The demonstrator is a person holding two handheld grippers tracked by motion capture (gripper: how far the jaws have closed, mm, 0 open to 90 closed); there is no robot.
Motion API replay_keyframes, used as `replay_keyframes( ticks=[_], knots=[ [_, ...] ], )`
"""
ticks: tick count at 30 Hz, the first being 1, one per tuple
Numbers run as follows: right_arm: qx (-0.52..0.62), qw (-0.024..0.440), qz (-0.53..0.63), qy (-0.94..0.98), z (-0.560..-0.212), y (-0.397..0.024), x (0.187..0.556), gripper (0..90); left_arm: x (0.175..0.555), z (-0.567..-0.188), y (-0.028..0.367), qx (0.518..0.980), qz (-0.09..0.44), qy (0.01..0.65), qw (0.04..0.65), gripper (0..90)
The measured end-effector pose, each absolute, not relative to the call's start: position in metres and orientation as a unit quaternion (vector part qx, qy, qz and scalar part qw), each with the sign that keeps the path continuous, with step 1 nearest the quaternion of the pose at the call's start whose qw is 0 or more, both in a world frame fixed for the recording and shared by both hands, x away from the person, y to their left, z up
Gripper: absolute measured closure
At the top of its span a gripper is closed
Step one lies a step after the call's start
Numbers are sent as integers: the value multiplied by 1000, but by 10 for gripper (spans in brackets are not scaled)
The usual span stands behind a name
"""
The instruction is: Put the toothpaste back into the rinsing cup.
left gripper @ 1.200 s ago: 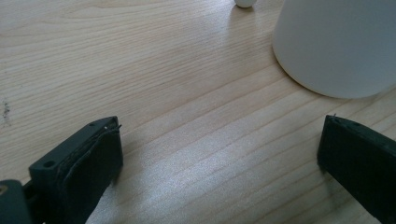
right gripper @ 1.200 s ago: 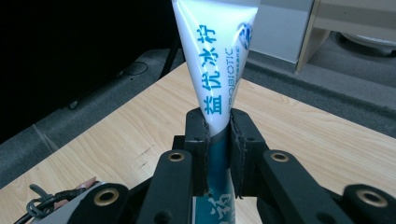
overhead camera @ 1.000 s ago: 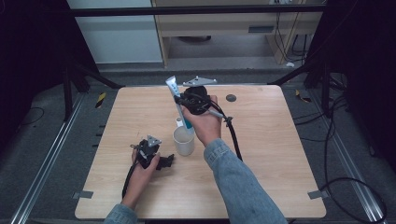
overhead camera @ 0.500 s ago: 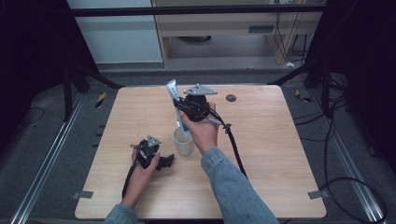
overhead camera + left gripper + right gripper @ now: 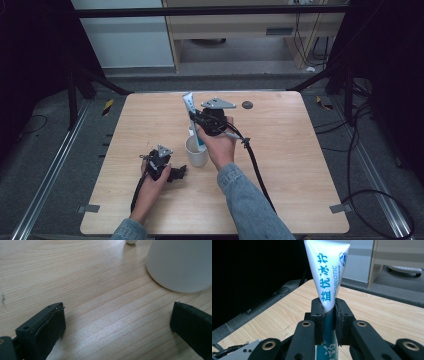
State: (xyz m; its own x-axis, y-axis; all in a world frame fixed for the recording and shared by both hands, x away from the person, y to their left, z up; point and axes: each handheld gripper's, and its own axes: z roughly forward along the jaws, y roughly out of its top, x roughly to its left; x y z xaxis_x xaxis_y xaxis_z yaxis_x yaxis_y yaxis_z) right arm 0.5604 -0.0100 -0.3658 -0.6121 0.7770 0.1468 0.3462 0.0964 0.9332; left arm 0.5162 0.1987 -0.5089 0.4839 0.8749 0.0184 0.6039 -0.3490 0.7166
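My right gripper (image 5: 200, 125) (image 5: 328, 315) is shut on a white and teal toothpaste tube (image 5: 190, 107) (image 5: 327, 277), held upright with its flat crimped end up. The tube's lower end reaches down into the mouth of a white cup (image 5: 196, 152) at the middle of the wooden table (image 5: 280, 150). My left gripper (image 5: 181, 172) (image 5: 117, 322) rests on the table just left of the cup (image 5: 180, 265), jaws open and pointing at it with only bare wood between them.
A small white object (image 5: 190, 131) (image 5: 130, 241) lies just behind the cup. A dark round disc (image 5: 247, 105) sits near the table's far edge. The right gripper's cable (image 5: 255, 165) trails toward the near edge.
The right hand has come down with the tube, bringing its lower end to the cup's mouth. The left gripper and the cup have stayed in place.
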Motion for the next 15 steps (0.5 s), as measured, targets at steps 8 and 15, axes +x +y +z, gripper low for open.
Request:
replay_keyframes(
  ticks=[8,15],
  knots=[
    [397,195,543,714,-376,-11,560,789,516,-509,199,795,205,465,331,0],
    [396,195,543,715,-387,-10,558,789,516,-509,199,795,204,466,331,0]
  ],
)
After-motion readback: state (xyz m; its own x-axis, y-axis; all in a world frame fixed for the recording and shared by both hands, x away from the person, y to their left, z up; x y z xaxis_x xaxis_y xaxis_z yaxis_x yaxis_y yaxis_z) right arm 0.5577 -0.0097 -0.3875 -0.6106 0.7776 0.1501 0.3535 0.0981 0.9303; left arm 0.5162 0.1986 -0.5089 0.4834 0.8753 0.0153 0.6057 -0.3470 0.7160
